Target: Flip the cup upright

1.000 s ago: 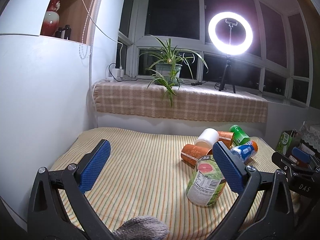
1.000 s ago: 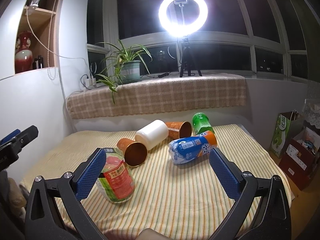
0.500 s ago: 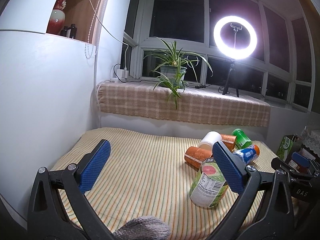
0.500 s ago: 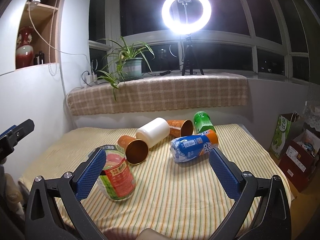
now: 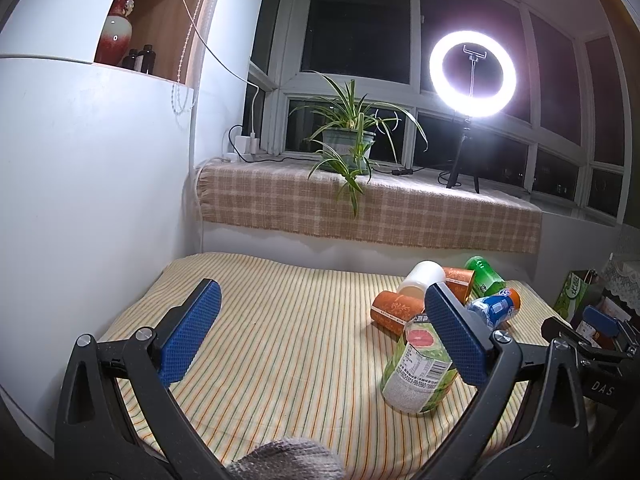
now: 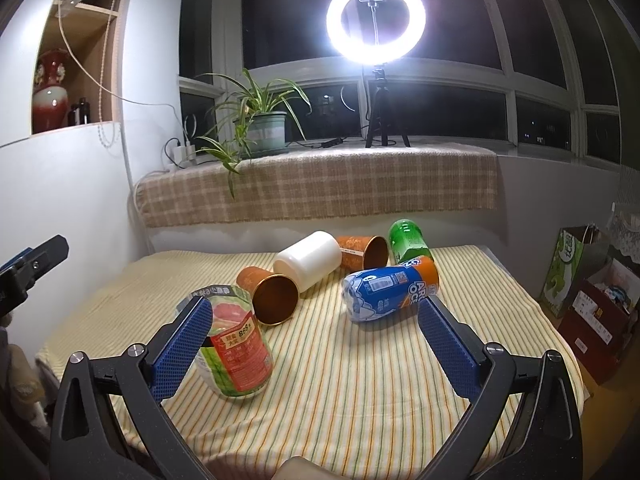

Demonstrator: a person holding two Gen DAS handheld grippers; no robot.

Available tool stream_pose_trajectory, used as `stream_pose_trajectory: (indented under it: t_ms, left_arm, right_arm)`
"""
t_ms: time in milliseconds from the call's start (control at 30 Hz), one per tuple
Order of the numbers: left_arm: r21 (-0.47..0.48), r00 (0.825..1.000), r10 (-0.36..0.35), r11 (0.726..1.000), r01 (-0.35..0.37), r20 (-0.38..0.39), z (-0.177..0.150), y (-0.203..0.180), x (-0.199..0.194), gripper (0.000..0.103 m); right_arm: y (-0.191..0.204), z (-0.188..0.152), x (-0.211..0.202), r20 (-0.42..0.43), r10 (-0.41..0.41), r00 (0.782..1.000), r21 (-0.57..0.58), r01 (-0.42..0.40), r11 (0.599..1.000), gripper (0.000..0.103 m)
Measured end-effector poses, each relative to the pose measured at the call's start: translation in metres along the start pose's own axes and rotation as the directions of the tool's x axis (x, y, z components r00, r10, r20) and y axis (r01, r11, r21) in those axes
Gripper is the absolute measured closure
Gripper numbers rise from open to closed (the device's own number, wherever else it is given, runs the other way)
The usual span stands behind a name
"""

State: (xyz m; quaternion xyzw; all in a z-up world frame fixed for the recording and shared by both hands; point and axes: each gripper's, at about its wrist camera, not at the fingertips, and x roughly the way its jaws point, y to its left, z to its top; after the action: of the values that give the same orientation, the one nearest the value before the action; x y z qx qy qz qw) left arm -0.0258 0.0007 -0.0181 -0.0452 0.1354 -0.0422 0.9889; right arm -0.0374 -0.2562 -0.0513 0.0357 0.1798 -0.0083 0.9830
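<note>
The nearest orange cup lies on its side, touching the white cylinder behind it, mouth toward the camera. Right gripper and left gripper are both spread, empty. I would pinch across its rim, avoiding the grapefruit jar beside it.

left gripper: jaws spread wide, blue pads facing inward, nothing between them. right gripper: same (wide apart, empty), held level, pointing forward.
</note>
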Motion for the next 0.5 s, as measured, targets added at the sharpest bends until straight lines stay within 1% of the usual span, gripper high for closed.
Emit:
stream_pose_trajectory:
  t_ms: [500]
  left_arm:
    - [0.0,1.0,0.002,1.0,-0.002,-0.003,-0.002,-0.0003,0.0001,0.0]
  right_arm:
    - [-0.0011,-0.0042,0.0062,-0.023,0.004,1.0,0.011,-0.004,1.0,0.001]
